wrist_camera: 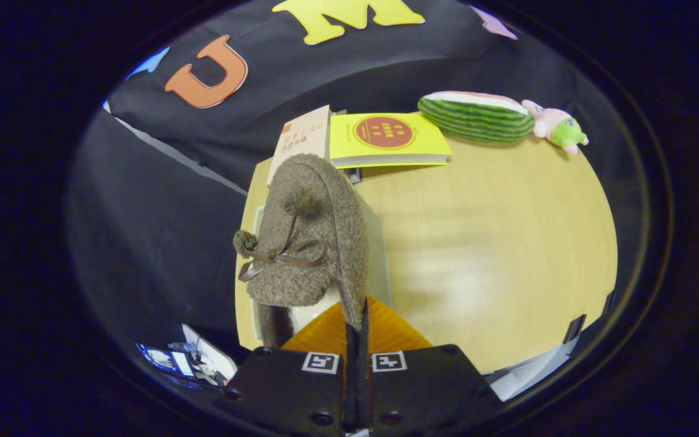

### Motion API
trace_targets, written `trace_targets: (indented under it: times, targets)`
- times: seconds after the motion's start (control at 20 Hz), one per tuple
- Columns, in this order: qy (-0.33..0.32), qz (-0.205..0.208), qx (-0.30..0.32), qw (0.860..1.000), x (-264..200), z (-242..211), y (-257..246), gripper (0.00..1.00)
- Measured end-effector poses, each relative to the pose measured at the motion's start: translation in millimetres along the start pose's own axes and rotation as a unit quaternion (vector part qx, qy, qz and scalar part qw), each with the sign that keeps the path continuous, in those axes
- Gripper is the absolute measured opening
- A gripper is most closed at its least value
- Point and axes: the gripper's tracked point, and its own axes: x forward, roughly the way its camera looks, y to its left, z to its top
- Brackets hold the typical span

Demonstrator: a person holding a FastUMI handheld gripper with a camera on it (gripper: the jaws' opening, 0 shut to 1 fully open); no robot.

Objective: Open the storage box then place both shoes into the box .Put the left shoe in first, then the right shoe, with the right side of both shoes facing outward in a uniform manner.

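Observation:
A brown fuzzy slipper (310, 243) with a brown ribbon bow and two pompoms hangs just ahead of my fingers, toe pointing away. My gripper (358, 318) is shut on it: the two orange fingers (395, 331) press together on the thin rim of its opening. Its pale lining (310, 315) shows beside the left finger. Under the slipper stands the storage box (380, 261), a pale box at the left edge of the wooden table (495, 255). Its walls show on either side of the slipper, which hides the inside.
Beyond the box lie a beige book (302, 138) and a yellow book (389, 138). At the table's far end rest a watermelon plush (477, 115) and a pink and green plush toy (559, 127). Bare wood spreads to the right of the box.

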Motion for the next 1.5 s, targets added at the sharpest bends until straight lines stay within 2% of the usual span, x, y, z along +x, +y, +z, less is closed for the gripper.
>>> trace_targets:
  times: [0.4,0.55,0.65,0.8,1.05,1.2,1.35,1.5]
  targets:
    - [-0.005,-0.016,-0.016,1.0,35,-11,19,0.07]
    - [-0.034,-0.006,-0.026,0.999,37,-2,27,0.17]
    - [-0.061,-0.019,-0.04,0.997,29,3,24,0.35]
    - [-0.087,-0.043,-0.063,0.993,17,7,23,1.0]
    - [-0.097,-0.05,-0.068,0.992,7,-1,17,1.0]
    - [-0.138,-0.065,-0.075,0.985,-10,7,8,1.0]
    - [-0.221,-0.083,-0.086,0.968,-42,28,-4,1.0]
    - [-0.33,-0.079,-0.109,0.935,-87,47,-4,1.0]
